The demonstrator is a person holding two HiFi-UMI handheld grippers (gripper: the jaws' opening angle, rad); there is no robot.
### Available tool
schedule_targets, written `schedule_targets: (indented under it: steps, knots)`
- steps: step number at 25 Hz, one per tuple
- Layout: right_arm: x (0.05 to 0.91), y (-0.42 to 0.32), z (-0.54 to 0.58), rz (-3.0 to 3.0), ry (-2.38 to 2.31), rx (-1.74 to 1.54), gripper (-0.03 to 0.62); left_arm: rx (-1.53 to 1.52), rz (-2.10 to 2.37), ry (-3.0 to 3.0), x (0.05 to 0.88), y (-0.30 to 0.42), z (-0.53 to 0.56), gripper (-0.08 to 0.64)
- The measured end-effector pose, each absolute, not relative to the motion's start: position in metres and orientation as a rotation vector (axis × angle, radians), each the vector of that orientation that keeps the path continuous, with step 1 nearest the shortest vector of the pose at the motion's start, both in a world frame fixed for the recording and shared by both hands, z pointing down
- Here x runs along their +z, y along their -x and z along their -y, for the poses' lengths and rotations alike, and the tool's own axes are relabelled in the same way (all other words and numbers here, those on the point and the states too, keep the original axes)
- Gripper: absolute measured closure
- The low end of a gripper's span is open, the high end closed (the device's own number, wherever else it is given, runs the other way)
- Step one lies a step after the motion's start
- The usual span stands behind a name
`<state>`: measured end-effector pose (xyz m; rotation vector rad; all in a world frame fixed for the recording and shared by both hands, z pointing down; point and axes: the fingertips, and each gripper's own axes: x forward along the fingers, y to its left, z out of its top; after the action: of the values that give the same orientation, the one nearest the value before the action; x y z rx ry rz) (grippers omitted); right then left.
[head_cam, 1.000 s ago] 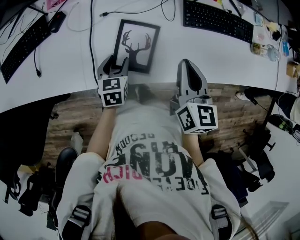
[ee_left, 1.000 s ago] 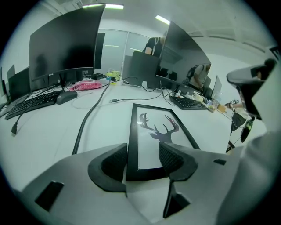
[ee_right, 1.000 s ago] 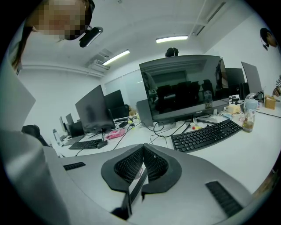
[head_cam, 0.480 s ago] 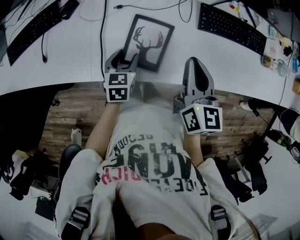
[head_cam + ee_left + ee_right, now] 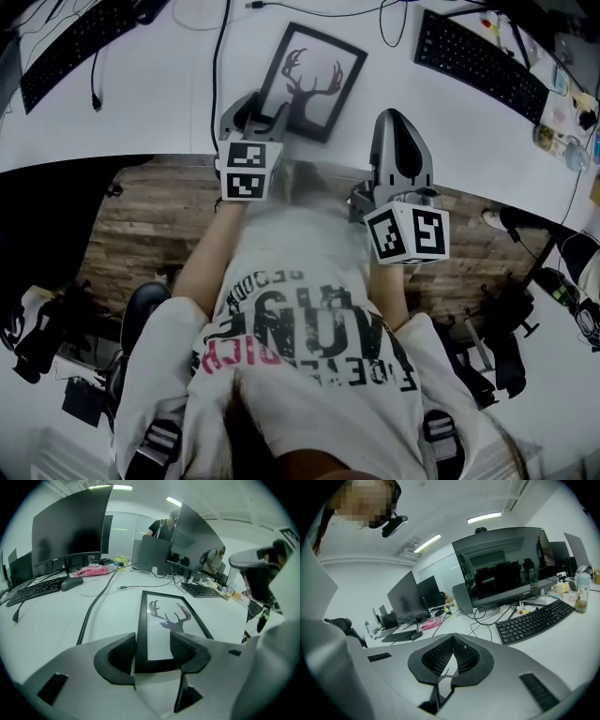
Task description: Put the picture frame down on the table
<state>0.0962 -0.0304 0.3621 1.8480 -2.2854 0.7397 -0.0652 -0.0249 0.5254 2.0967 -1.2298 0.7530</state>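
Note:
The picture frame (image 5: 312, 82), black with a deer-head silhouette, lies flat on the white table (image 5: 141, 112). My left gripper (image 5: 253, 114) is at its near left corner. In the left gripper view the picture frame (image 5: 164, 625) stretches away from the left gripper (image 5: 154, 652), whose jaws stand open on either side of the frame's near end without gripping it. The right jaw hides the near right corner. My right gripper (image 5: 397, 141) hovers over the table's front edge to the right of the frame. In its own view the right gripper (image 5: 453, 641) is shut with nothing in it.
A black keyboard (image 5: 478, 58) lies at the back right and another keyboard (image 5: 80, 37) at the back left. A black cable (image 5: 217, 66) runs down the table just left of the frame. Monitors (image 5: 501, 564) stand along the back. Bottles (image 5: 555, 141) sit at the far right.
The head view has shifted, so everything sits a little further right. Both grippers keep about the same place relative to the frame, which stays flat on the table.

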Motion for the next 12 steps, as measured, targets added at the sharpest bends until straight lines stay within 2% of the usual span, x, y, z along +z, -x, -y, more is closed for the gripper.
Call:
schedule_targets:
  steps: [12]
  knots:
    - [0.3571, -0.0990, 0.0294, 2.272, -1.837, 0.727, 0.592, 0.753, 1.234, -2.100, 0.5257, 0.0656, 0.0251, 0.334]
